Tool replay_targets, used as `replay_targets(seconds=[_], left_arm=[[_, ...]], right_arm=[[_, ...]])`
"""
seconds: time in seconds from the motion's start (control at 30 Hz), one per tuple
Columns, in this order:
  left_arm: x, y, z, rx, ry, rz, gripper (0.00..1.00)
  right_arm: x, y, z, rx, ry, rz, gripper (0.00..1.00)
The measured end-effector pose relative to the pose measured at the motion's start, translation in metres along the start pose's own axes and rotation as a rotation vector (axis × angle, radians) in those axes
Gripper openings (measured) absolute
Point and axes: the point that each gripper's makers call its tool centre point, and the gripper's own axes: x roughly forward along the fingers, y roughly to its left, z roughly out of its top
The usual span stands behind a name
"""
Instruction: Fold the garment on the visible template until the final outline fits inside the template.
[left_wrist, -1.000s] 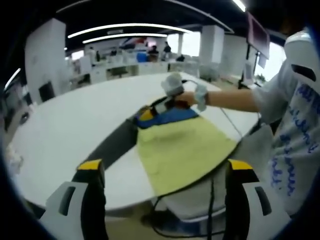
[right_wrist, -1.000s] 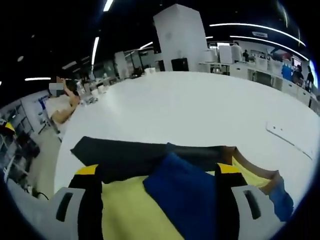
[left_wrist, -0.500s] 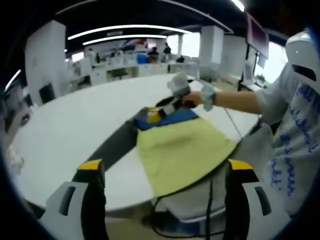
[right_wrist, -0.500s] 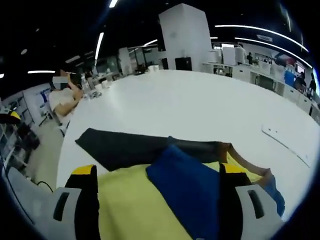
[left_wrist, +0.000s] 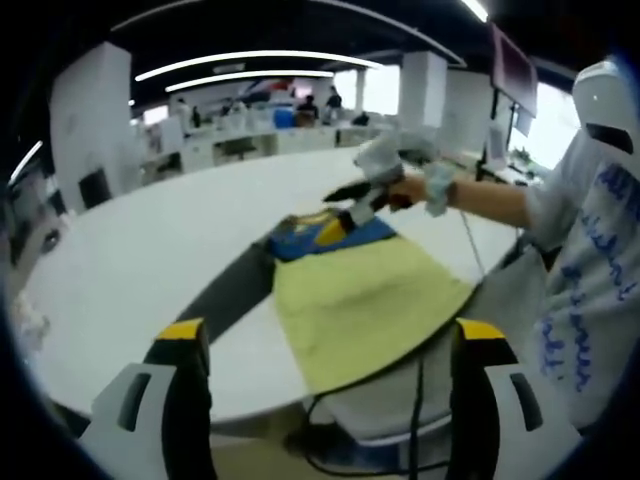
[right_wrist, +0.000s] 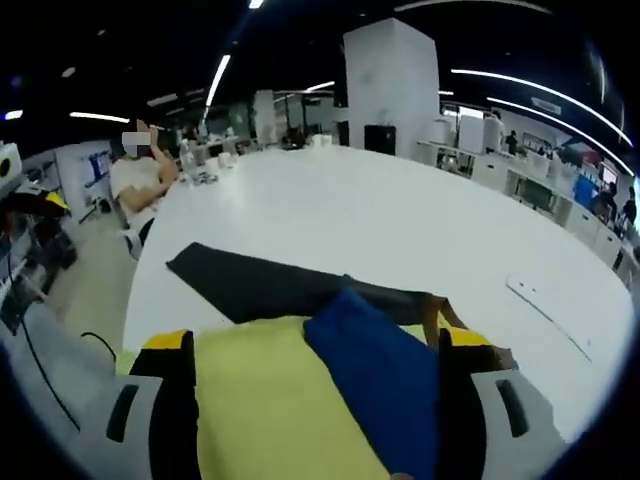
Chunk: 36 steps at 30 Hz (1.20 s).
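A yellow garment (left_wrist: 360, 305) with a blue part (left_wrist: 325, 238) folded onto its far end lies on the white table (left_wrist: 130, 250), its near end drooping over the table's edge. A black template (left_wrist: 228, 292) sticks out from under it to the left. My left gripper (left_wrist: 330, 345) is open, well back from the table edge. A person's hand holds my right gripper (left_wrist: 338, 212) just above the blue part. In the right gripper view the right gripper (right_wrist: 318, 350) is open above the yellow garment (right_wrist: 260, 400) and the blue part (right_wrist: 385, 370), with the black template (right_wrist: 265, 285) beyond.
A person in a white printed shirt (left_wrist: 590, 260) stands at the table's right side. Cables (left_wrist: 420, 400) hang below the near edge. A seated person (right_wrist: 140, 178) is at the table's far end, and a thin white strip (right_wrist: 545, 318) lies on the table (right_wrist: 380, 220). Desks and pillars fill the background.
My right gripper has lifted up and away from the blue part, moving right in the left gripper view. The garment and my left gripper have stayed put.
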Motion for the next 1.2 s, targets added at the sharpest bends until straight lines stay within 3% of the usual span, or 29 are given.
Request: replay_targets(seconds=[0.2, 0.57, 1.2], left_arm=[[0.000, 0.000, 0.000, -0.002, -0.006, 0.003, 0.97], [-0.002, -0.003, 0.004, 0.014, -0.016, -0.003, 0.96], [0.005, -0.007, 0.003, 0.048, -0.001, -0.039, 0.96]], right_arm=[[-0.024, 0.007, -0.002, -0.025, 0.006, -0.015, 1.00], [-0.071, 0.037, -0.008, -0.029, -0.023, 0.005, 1.00], [-0.133, 0.064, -0.013, -0.035, -0.055, -0.053, 1.00]])
